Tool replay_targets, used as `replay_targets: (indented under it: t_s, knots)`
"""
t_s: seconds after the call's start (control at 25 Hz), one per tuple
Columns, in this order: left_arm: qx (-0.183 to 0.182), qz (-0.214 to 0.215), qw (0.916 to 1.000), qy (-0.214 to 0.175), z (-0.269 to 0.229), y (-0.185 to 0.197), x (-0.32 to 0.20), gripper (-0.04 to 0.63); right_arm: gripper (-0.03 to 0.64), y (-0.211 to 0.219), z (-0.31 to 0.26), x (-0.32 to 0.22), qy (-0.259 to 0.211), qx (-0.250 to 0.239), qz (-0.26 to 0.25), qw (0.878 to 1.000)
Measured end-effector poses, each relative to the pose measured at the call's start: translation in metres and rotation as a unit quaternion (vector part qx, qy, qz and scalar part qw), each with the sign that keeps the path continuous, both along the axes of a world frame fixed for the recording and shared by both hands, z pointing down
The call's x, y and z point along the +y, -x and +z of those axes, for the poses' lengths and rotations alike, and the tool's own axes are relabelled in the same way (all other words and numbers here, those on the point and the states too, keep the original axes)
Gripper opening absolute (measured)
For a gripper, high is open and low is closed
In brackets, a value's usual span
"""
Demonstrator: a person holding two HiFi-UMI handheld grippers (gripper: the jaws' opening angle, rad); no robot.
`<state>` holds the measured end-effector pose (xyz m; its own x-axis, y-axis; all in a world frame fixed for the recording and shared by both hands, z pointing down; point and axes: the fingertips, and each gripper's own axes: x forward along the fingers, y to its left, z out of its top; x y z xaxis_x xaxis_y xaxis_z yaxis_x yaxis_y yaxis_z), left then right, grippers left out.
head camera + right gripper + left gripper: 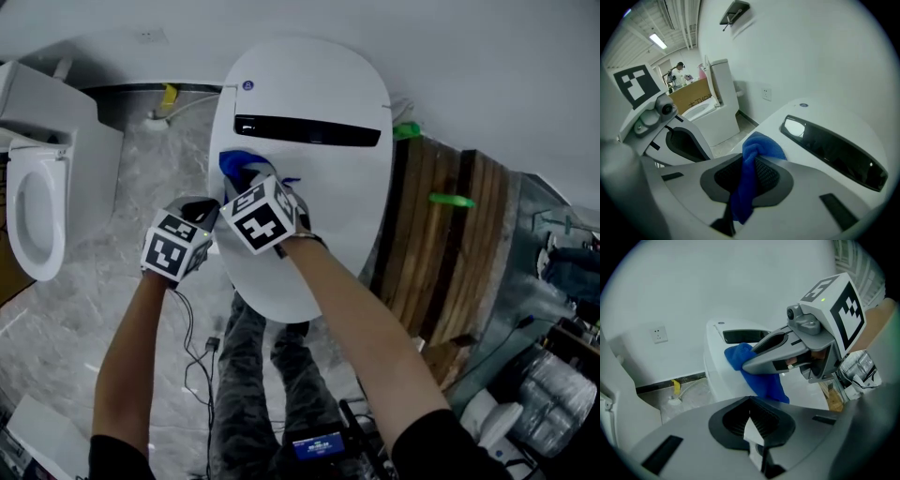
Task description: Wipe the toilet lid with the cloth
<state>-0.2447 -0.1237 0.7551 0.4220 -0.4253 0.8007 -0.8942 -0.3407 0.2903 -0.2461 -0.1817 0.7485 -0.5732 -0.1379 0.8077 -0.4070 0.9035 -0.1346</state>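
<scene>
Firmly, right claw pinches fluffy blue cloth on smooth oval toilet lid; left claw closed.

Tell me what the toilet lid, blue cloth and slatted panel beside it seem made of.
The toilet lid looks like smooth white plastic, perhaps ceramic: even soft sheen. The blue cloth is soft fuzzy fabric, probably microfibre: it bunches in folds. The slatted panel seems wood or wood-look boards: matt brown, streaky grain.
</scene>
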Motion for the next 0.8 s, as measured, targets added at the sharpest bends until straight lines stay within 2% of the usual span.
replay_targets:
  t_s: [0.44,0.8]
  knots:
    - [-0.009,-0.026,0.9993,0.024,0.016,-0.016,0.078,0.011,0.057,-0.024,0.013,0.086,0.02,-0.001,-0.041,0.999]
    - [-0.003,-0.026,0.9992,0.031,0.02,-0.063,0.129,0.011,0.057,-0.078,0.026,0.163,0.044,-0.001,-0.045,0.998]
